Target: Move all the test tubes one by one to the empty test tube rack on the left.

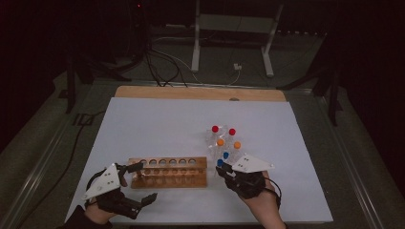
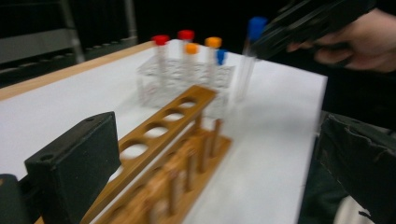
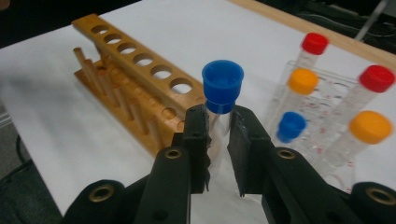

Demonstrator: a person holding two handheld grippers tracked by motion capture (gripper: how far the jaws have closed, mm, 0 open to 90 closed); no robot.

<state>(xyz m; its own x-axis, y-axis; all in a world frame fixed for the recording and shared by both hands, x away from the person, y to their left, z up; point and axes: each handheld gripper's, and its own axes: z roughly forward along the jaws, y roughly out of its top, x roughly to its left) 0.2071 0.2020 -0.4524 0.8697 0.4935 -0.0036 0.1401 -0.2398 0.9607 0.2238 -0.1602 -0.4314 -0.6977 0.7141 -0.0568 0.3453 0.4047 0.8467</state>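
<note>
A wooden tube rack [image 1: 169, 172] with a row of empty holes lies near the table's front. My left gripper [image 1: 145, 181] stands open around the rack's left end, and the rack [image 2: 163, 154] runs away between its jaws. My right gripper [image 3: 218, 135] is shut on a clear tube with a blue cap [image 3: 222, 93], held upright just right of the wooden rack [image 3: 135, 79]. That tube [image 1: 220, 163] hangs in front of a clear plastic rack [image 1: 215, 142]. The clear rack [image 3: 327, 93] holds two red-capped, two orange-capped and one blue-capped tube [image 3: 290, 127].
A white sheet [image 1: 157, 124] covers the table, with a wooden strip [image 1: 200, 93] along the far edge. Beyond it stand the legs of a white desk frame [image 1: 196, 43], and cables [image 1: 162, 67] lie on the dark floor.
</note>
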